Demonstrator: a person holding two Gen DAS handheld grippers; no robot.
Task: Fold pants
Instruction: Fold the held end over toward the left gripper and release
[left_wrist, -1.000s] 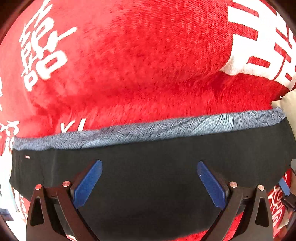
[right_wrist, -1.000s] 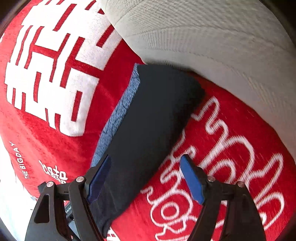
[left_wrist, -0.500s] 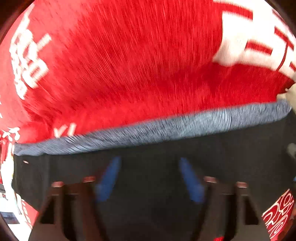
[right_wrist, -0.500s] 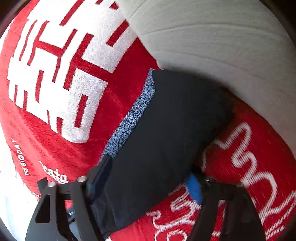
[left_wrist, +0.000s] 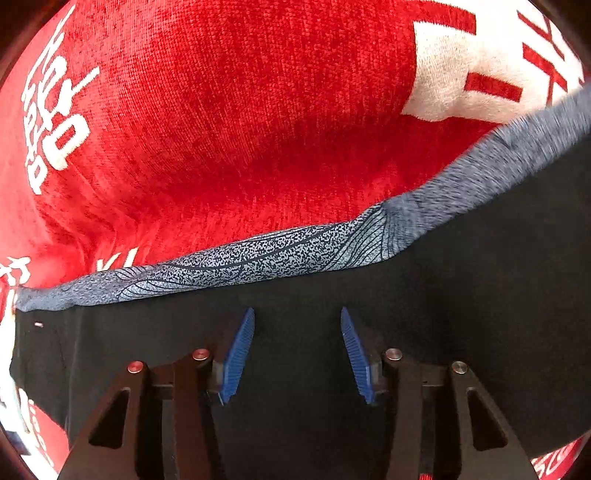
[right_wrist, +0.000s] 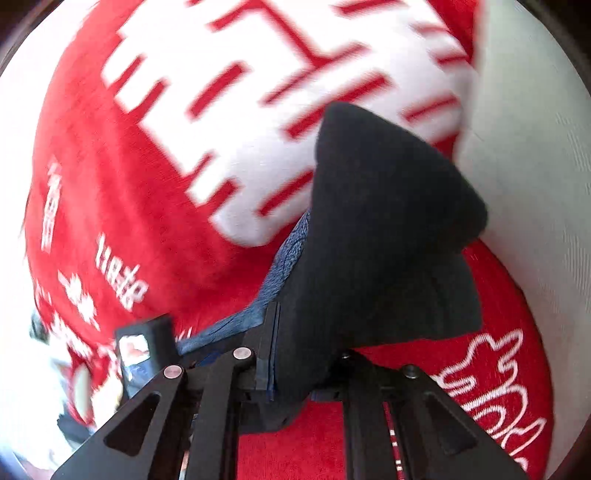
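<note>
Pants (left_wrist: 461, 295) — black, with a speckled grey-blue waistband (left_wrist: 258, 258) — spread across a red blanket (left_wrist: 221, 129) with white lettering. In the left wrist view, lying flat at the left and rising off the blanket toward the upper right, waistband edge blurred there.

Left gripper (left_wrist: 297, 350) pointing steeply down over the black cloth just below the waistband. Blue pads (left_wrist: 238, 354) apart and closing, black fabric spanning the gap beneath them; pads not pressing on anything visible.

Right gripper (right_wrist: 299, 373) clamped on the pants (right_wrist: 388, 240), jaws closing tight with the fabric pinched between them. Lifted end standing up from the grip as a dark peak, with a strip of waistband (right_wrist: 284, 266) running down its left side into the fingers. Hard to say how many layers are caught — view blurred and cloth bunched.

Behind the raised cloth, the red blanket (right_wrist: 129, 221) with a large white block pattern; at the right, a pale cushion (right_wrist: 535, 184) beside the blanket. At lower left in the right wrist view, a small dark box (right_wrist: 146, 347), most likely part of the other gripper.
</note>
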